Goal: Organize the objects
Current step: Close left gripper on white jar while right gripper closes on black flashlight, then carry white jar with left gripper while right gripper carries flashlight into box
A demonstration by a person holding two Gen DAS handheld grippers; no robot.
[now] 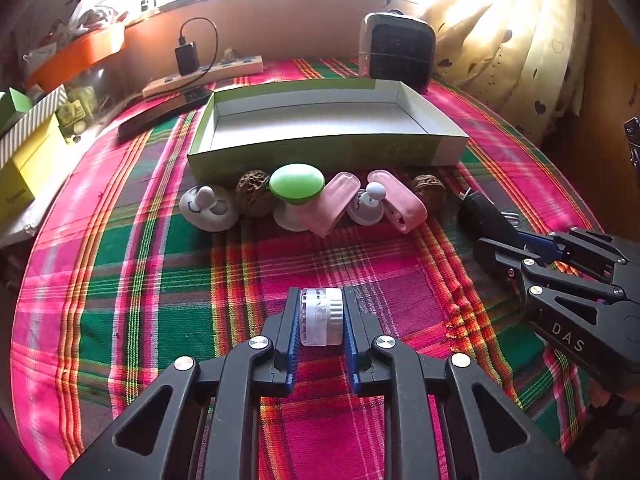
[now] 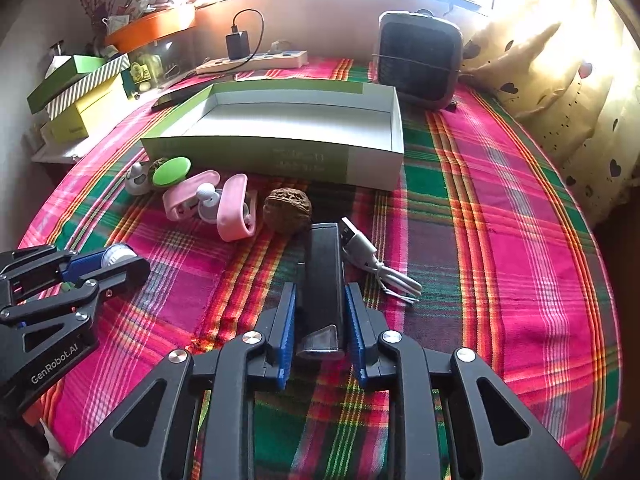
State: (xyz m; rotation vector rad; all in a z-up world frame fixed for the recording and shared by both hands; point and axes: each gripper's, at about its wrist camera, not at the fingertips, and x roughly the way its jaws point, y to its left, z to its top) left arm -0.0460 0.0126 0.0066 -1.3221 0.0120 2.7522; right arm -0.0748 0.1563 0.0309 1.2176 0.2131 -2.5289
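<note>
1. Plaid-covered tabletop [image 1: 160,280] under a bright window, curtain at 2 o'clock, fan heater [image 1: 398,50] at the far edge.
2. Left gripper [image 1: 321,316]: jaws closed on a small clear round case [image 1: 322,316], blue pads pressing both flat faces, case on edge between them, low over the cloth.
3. Right gripper [image 2: 320,316]: jaws closed on a black bar-shaped device [image 2: 323,280], pads against its long sides, long axis running straight out along the fingers toward 12 o'clock.
4. Just beside the black device at 1 o'clock in the right wrist view: a white USB cable [image 2: 372,260], loose on the cloth, touching nothing held.
5. Further out at 12 o'clock from both jaws: a row of small things, namely a walnut [image 2: 287,208], two pink cases [image 2: 234,208], a white knob [image 2: 208,196], a green-topped disc [image 2: 172,172], a white smiley piece [image 1: 206,208] and a second walnut [image 1: 253,192].
6. Beyond the row, dead ahead at 12 o'clock: the open green-and-white box [image 1: 320,152], nothing in it, long axis lying across the view from 9 to 3 o'clock, near wall facing the jaws.
7. Judged as the coming move: lift over the row and the near wall, then release inside. Left jaws roughly opposite the box's middle; right jaws nearer its right end. Neither plainly nearer.
</note>
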